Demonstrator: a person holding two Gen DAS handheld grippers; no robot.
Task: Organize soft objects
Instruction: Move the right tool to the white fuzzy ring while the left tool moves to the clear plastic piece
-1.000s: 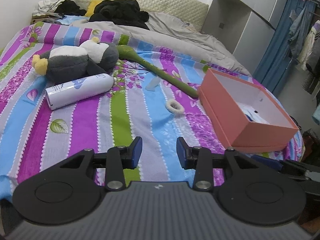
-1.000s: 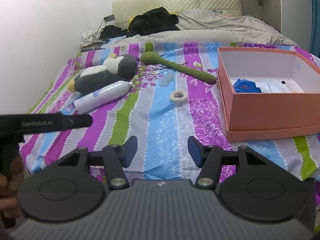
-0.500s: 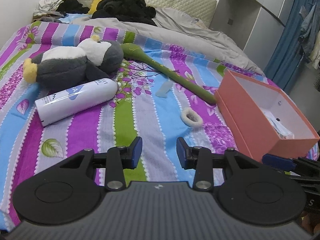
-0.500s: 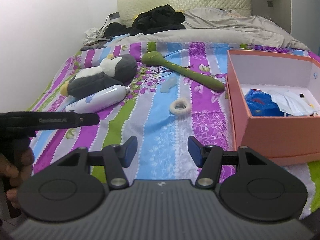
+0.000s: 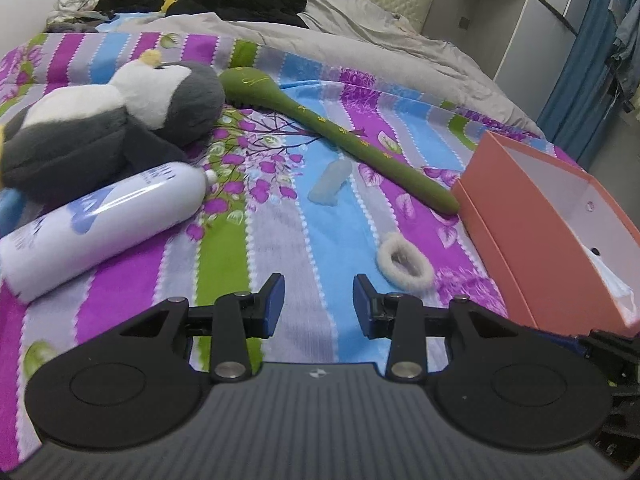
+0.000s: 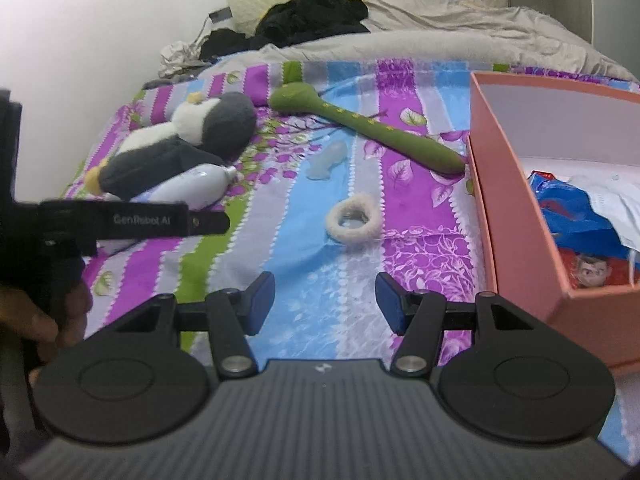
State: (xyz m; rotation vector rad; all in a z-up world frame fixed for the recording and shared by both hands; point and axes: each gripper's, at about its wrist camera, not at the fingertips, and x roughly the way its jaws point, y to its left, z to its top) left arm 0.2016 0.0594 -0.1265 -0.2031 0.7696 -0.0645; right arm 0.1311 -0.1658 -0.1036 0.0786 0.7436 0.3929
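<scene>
Tongs first: the left gripper (image 5: 319,300) sits low in the centre of the left wrist view, its blue-padded fingers spread apart and holding nothing, above the striped bedspread (image 5: 304,248). The right gripper (image 6: 325,302) is likewise wide open and empty in the lower centre of the right wrist view. Just above its gap lies a fluffy white hair tie (image 6: 352,222), a soft ring flat on the cover. At the right edge stands an open pink box (image 6: 516,216); inside are a blue packet (image 6: 576,216) and white paper (image 6: 612,204). A long green plush stick (image 6: 360,128) runs diagonally through the upper middle, its thin end touching the box. A grey-and-white plush penguin (image 6: 180,144) lies at centre left, beside a white bottle (image 5: 100,228) on its side. A small clear piece (image 5: 330,182) lies near the stick.
</scene>
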